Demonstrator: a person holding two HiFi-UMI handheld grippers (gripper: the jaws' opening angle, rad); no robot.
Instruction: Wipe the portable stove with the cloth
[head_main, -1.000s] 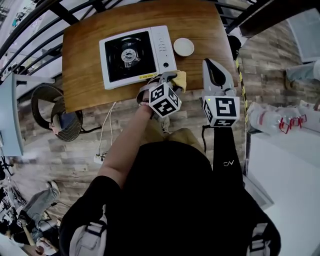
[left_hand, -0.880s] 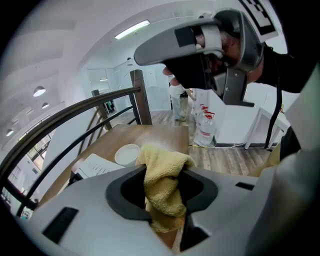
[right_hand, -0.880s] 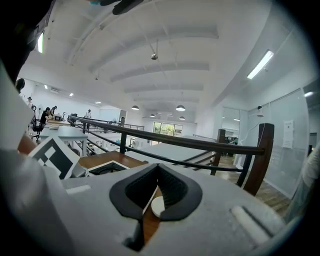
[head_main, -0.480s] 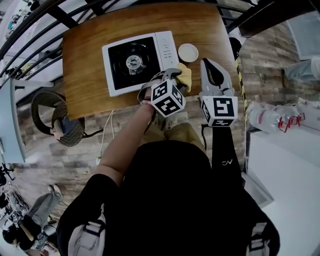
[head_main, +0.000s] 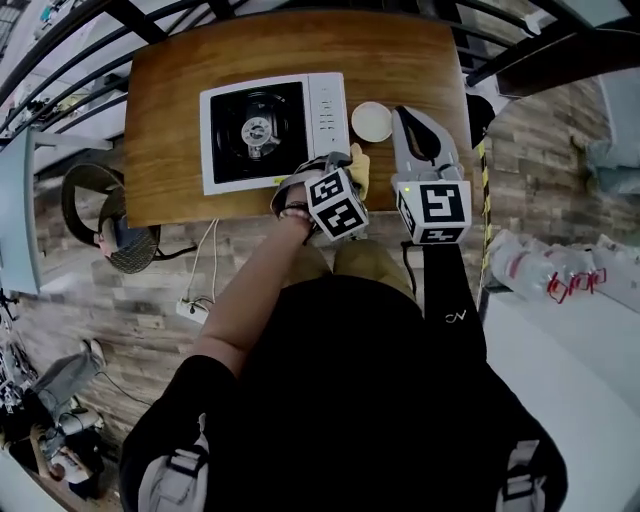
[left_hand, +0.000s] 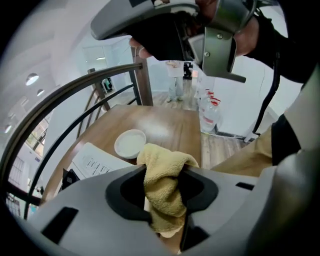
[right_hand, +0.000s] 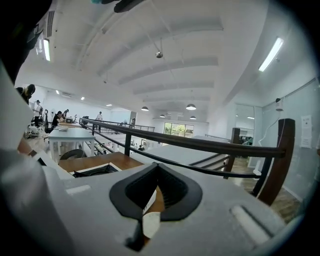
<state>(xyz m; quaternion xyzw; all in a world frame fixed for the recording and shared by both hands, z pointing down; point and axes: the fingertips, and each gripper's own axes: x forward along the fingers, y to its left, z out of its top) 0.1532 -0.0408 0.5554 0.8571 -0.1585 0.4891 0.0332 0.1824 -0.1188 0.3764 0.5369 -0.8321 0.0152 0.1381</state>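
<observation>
The person wears a black top (head_main: 360, 400), grey shoulder straps (head_main: 180, 465), tan trousers (head_main: 370, 265); left gripper (head_main: 343, 160) and right gripper (head_main: 415, 115) are grey, each bearing a black-and-white marker cube (head_main: 336, 203).

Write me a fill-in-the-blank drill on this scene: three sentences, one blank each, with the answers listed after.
1. The left claw is shut on a ___ cloth.
2. The right claw is shut and holds ___.
3. The small bowl on the table, beside the stove, is ___ in colour.

Missing words: yellow; nothing; white.
</observation>
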